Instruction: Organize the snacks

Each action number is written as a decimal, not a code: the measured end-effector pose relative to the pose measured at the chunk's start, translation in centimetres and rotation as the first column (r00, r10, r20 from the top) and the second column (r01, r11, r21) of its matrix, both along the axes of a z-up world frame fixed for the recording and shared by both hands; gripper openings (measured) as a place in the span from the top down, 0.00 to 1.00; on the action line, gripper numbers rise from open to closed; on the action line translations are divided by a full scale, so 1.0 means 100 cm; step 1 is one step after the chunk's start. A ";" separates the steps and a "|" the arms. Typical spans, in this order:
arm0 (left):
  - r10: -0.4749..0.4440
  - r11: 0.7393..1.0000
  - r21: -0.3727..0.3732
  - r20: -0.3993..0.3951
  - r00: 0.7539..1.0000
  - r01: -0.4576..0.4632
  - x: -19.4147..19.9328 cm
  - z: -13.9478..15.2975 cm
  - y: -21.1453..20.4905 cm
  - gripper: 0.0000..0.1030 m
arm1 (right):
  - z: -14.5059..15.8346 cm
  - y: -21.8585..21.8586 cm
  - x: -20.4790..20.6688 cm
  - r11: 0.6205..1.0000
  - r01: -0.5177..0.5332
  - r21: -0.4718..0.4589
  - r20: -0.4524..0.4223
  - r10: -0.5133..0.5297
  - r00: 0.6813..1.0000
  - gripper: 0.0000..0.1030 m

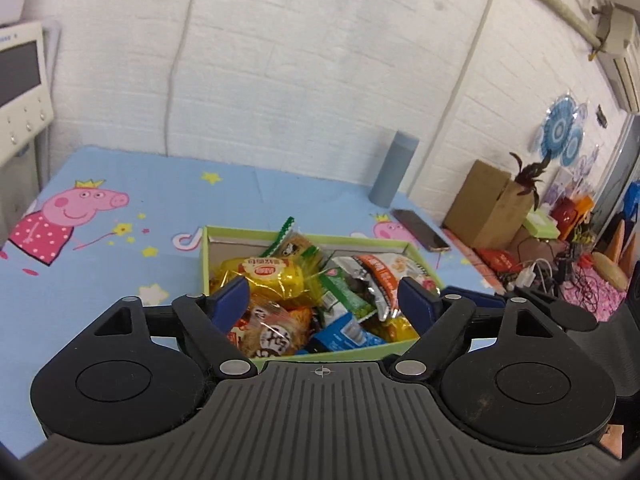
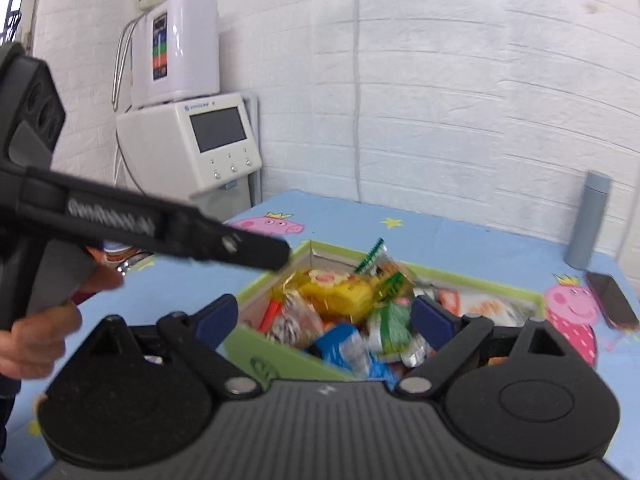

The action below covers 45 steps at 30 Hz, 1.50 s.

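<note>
A green cardboard box (image 1: 205, 256) (image 2: 280, 356) sits on the blue cartoon tablecloth, filled with several snack packets. Among them are a yellow packet (image 1: 276, 276) (image 2: 340, 288), a green one (image 1: 344, 292) (image 2: 390, 324) and a blue one (image 1: 344, 332) (image 2: 344, 344). My left gripper (image 1: 324, 300) hangs above the box's near side, open, with nothing between its blue pads. My right gripper (image 2: 324, 316) is also open and empty above the box's near edge. In the right wrist view a hand (image 2: 36, 340) holds the left tool, whose black finger (image 2: 256, 250) reaches over the box's left corner.
A grey bottle (image 1: 394, 172) (image 2: 590, 220) stands at the table's back right, a phone (image 1: 420, 230) (image 2: 612, 300) lying beside it. A white machine with a screen (image 2: 200, 140) stands past the table's left end. A brown carton (image 1: 488, 204) and clutter lie off the right edge.
</note>
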<state>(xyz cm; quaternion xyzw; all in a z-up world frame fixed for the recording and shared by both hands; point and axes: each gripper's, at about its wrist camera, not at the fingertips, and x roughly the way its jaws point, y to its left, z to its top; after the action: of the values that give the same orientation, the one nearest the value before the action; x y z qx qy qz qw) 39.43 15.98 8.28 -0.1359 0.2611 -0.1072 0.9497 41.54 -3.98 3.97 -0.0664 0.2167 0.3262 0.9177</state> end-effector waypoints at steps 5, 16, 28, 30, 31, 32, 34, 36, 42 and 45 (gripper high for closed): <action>0.076 0.996 0.037 0.054 0.996 -0.078 -0.078 -0.013 -0.019 0.14 | -0.021 -0.045 -0.077 0.990 0.126 0.062 -0.060 -0.123 0.991 0.10; 0.212 0.976 0.061 -0.021 0.977 -0.211 -0.192 -0.077 -0.061 0.09 | -0.068 -0.101 -0.185 0.877 0.477 0.066 -0.119 -0.467 0.876 0.10; 0.188 0.977 0.105 -0.023 0.982 -0.185 -0.248 -0.095 -0.080 0.11 | -0.080 -0.083 -0.240 0.870 0.493 -0.015 -0.063 -0.493 0.868 0.10; 0.199 0.975 0.103 -0.030 0.980 -0.195 -0.253 -0.096 -0.079 0.11 | -0.081 -0.080 -0.244 0.870 0.492 -0.033 -0.051 -0.493 0.869 0.10; 0.207 0.974 0.103 -0.031 0.978 -0.203 -0.256 -0.096 -0.078 0.11 | -0.082 -0.079 -0.246 0.871 0.490 -0.035 -0.049 -0.491 0.870 0.10; 0.214 0.972 0.106 -0.031 0.976 -0.210 -0.259 -0.096 -0.078 0.11 | -0.083 -0.079 -0.247 0.872 0.488 -0.035 -0.051 -0.489 0.871 0.10; 0.223 0.969 0.115 -0.028 0.974 -0.218 -0.263 -0.096 -0.076 0.12 | -0.085 -0.078 -0.250 0.874 0.484 -0.035 -0.059 -0.485 0.872 0.10; 0.229 0.968 0.114 -0.026 0.973 -0.224 -0.266 -0.096 -0.074 0.14 | -0.087 -0.076 -0.254 0.876 0.481 -0.039 -0.063 -0.483 0.873 0.10; 0.229 0.968 0.117 -0.038 0.973 -0.223 -0.271 -0.099 -0.074 0.19 | -0.089 -0.077 -0.259 0.874 0.484 -0.038 -0.065 -0.485 0.872 0.10; 0.227 0.966 0.132 -0.035 0.973 -0.220 -0.274 -0.100 -0.078 0.20 | -0.092 -0.077 -0.260 0.865 0.498 -0.050 -0.067 -0.501 0.863 0.10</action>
<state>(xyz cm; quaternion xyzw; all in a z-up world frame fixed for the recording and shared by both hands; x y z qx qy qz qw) 12.08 8.19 -1.70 -0.1062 0.2740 0.0210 0.9556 15.54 -11.65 -5.20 -0.0096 0.2669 0.0764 0.9606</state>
